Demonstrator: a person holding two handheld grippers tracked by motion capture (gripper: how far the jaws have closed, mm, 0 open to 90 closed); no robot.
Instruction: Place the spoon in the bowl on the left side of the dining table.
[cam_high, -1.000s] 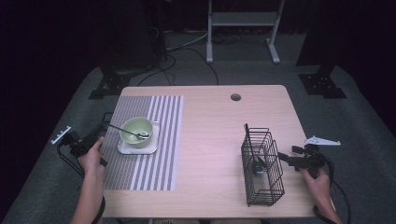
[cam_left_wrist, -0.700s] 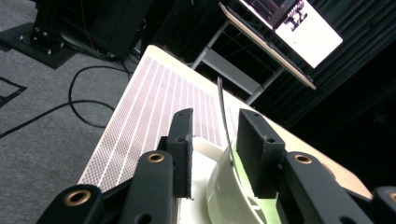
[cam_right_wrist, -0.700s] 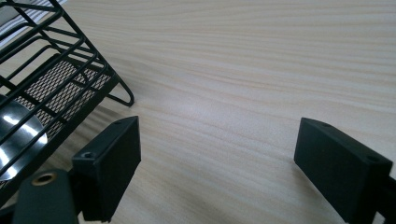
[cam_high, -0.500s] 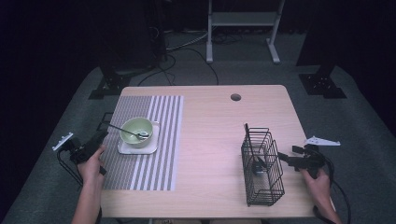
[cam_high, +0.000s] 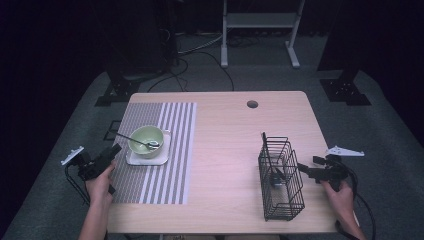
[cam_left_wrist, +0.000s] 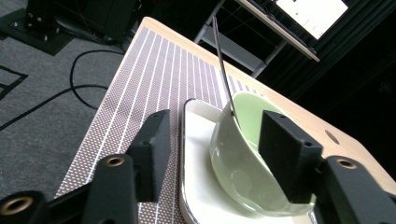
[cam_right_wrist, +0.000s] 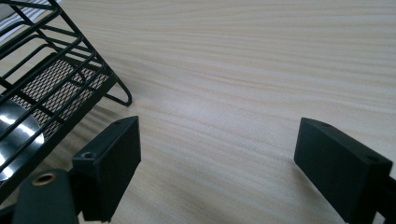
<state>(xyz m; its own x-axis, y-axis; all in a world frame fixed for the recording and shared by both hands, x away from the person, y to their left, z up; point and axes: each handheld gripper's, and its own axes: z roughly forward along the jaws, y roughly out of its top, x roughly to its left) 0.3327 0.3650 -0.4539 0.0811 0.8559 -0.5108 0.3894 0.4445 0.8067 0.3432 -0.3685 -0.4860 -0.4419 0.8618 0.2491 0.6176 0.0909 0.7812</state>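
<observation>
A pale green bowl (cam_high: 146, 139) stands on a white square plate (cam_high: 148, 158) on a striped placemat (cam_high: 170, 125). A spoon (cam_high: 131, 138) rests in the bowl, its handle pointing left. My left gripper (cam_high: 112, 151) is at the mat's left edge, aimed at the bowl. In the left gripper view its jaws have just been opening; the gripper (cam_left_wrist: 219, 135) is open, with the bowl (cam_left_wrist: 247, 140) and plate (cam_left_wrist: 196, 154) just beyond the pads, untouched. The spoon handle (cam_left_wrist: 222, 60) rises behind. My right gripper (cam_high: 302, 170) (cam_right_wrist: 219, 140) stands open over bare table beside a black wire basket (cam_high: 280, 177).
The wire basket (cam_right_wrist: 46, 70) holds a shiny metal item (cam_high: 275, 179) and a dark utensil handle sticks up from its far corner. A cable hole (cam_high: 252, 104) is in the wooden table (cam_high: 230, 130) near its far edge. Stands and cables lie on the floor beyond.
My left hand has shifted a little by the mat's left edge. The right hand, bowl, spoon and basket stay where they were.
</observation>
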